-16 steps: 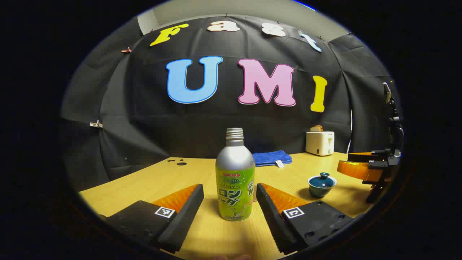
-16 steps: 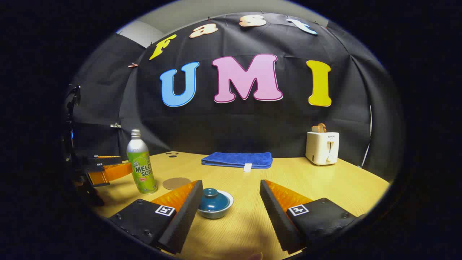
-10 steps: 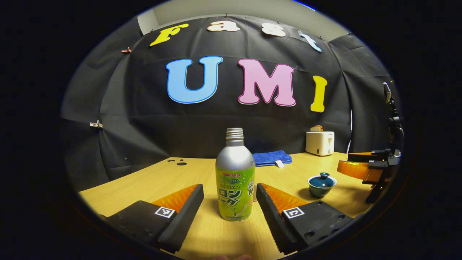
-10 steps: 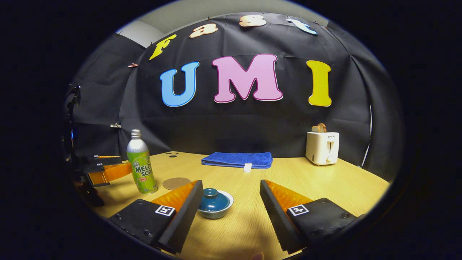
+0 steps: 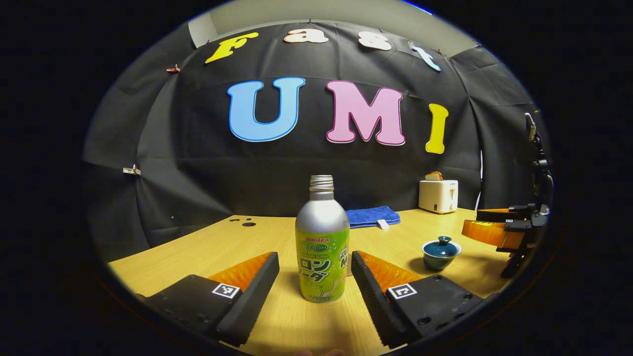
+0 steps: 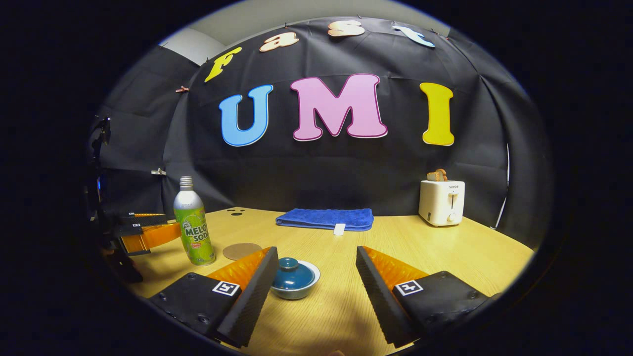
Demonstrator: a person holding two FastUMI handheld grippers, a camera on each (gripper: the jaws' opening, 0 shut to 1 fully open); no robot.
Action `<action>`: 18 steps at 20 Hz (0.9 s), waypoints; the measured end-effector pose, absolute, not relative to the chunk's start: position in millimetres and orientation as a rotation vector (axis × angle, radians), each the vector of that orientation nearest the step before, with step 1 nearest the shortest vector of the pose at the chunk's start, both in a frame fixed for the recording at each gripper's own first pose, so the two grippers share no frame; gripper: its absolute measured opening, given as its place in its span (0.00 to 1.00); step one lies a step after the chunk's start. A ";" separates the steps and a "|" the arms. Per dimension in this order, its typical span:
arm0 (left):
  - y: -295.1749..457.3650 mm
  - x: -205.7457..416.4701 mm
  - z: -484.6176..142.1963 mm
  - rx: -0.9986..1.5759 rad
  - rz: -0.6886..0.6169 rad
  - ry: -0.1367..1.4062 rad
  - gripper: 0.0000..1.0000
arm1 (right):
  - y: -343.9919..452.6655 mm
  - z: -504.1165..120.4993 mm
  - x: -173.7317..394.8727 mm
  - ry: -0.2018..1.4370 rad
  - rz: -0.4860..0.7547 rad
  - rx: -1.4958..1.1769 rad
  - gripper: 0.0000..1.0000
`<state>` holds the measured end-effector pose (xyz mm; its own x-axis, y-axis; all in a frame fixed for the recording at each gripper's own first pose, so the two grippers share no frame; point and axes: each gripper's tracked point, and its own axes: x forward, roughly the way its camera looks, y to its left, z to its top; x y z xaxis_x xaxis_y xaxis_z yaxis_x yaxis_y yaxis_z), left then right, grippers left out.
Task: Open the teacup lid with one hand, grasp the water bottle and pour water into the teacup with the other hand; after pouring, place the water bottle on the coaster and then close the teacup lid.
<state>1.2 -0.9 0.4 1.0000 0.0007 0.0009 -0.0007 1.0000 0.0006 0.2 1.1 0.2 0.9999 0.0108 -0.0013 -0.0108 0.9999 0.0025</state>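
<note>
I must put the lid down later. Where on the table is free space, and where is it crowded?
Free: bare wood between the teacup and the toaster, in front of the blue towel. Crowded: the left side, where bottle, coaster and left tongs sit close.

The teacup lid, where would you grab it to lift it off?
Probably by the small round knob on top of the teacup lid, coming down from above with the right gripper and a finger on either side; the domed lid itself looks too smooth to pinch.
</note>
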 end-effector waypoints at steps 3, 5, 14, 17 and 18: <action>-0.9 1.5 1.0 0.001 0.001 -0.001 0.93 | 9.4 -1.0 2.1 0.008 0.049 0.006 0.97; -1.0 1.5 0.8 0.001 0.001 -0.001 0.93 | 15.1 -3.8 9.4 0.026 0.076 0.018 0.88; -1.7 1.9 0.3 0.001 0.001 -0.002 0.93 | 32.5 -22.6 36.1 0.168 0.145 0.071 0.59; -1.6 1.9 1.1 0.001 0.002 -0.002 0.93 | 38.7 -20.4 38.3 0.173 0.155 0.032 0.62; -1.6 2.1 0.6 0.001 0.002 -0.002 0.93 | 38.5 -22.2 41.3 0.181 0.151 0.015 0.60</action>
